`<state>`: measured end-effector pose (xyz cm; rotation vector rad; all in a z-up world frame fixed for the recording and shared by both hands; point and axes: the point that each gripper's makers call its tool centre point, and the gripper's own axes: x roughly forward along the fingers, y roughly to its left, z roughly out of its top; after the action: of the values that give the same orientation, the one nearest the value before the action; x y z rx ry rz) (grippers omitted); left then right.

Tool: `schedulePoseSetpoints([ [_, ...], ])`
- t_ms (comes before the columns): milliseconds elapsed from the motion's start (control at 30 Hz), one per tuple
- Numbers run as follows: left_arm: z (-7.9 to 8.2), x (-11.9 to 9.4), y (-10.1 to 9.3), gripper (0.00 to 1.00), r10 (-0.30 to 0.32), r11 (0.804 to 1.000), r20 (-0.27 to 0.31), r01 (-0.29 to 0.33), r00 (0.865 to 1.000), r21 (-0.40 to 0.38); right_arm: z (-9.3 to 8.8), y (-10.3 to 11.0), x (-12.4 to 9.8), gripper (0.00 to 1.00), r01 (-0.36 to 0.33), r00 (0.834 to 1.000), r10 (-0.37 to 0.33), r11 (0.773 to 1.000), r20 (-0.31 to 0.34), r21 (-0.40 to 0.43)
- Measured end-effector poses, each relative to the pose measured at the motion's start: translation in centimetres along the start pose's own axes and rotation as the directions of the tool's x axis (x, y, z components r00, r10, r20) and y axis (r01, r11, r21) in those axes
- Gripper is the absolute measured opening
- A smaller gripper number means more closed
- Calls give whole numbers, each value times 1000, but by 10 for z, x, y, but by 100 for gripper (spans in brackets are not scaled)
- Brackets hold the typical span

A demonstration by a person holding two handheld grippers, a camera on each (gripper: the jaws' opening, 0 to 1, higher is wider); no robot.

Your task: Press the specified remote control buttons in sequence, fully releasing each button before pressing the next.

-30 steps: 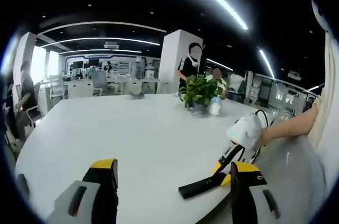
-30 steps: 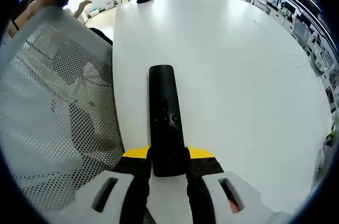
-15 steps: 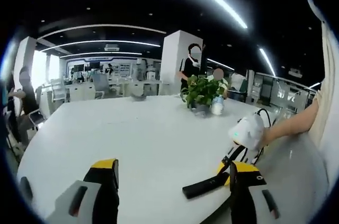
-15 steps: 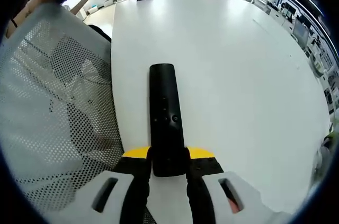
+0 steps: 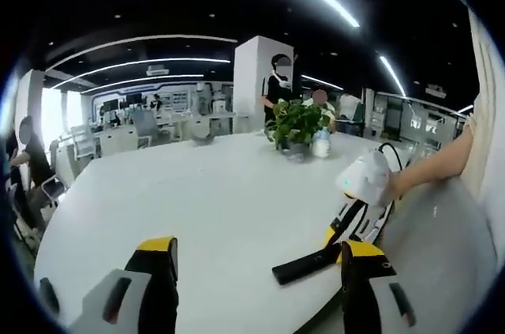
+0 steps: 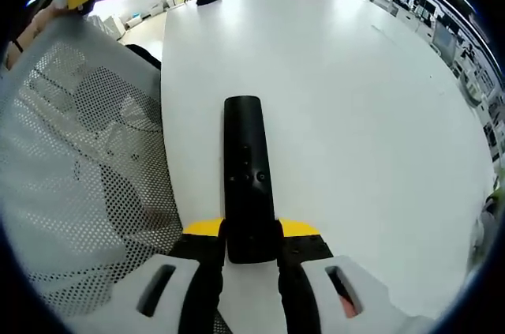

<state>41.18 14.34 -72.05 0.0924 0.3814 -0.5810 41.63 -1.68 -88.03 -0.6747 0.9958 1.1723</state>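
- Right now the right gripper (image 6: 251,251) clamps the near end of the black remote control (image 6: 247,180), which points straight ahead over the white table (image 6: 355,113).
- Left gripper (image 5: 256,267) stands wide, nothing between its jaws; the remote (image 5: 304,265) lies just ahead, rightward.

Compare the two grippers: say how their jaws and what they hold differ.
The right gripper has its jaws shut on the black remote; the left gripper has its jaws wide apart, with nothing between them. The right points down at the white table; the left looks level across it. Both have yellow-tipped jaws.
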Motion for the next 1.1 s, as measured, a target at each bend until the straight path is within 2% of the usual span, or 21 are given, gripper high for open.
schedulePoseSetpoints([
  [500,1,-1,3,89,12,1000,6,-12,1000,-3,2,-8,0,24,-20,1000,20,999,-13,-28],
  [867,0,-1,4,88,15,1000,2,-15,1000,-8,3,-25,0,24,-23,999,22,999,-28,-46],
  [1100,4,-2,4,89,12,999,24,-11,1000,-31,5,-33,0,24,-17,1000,16,999,-27,-42],
])
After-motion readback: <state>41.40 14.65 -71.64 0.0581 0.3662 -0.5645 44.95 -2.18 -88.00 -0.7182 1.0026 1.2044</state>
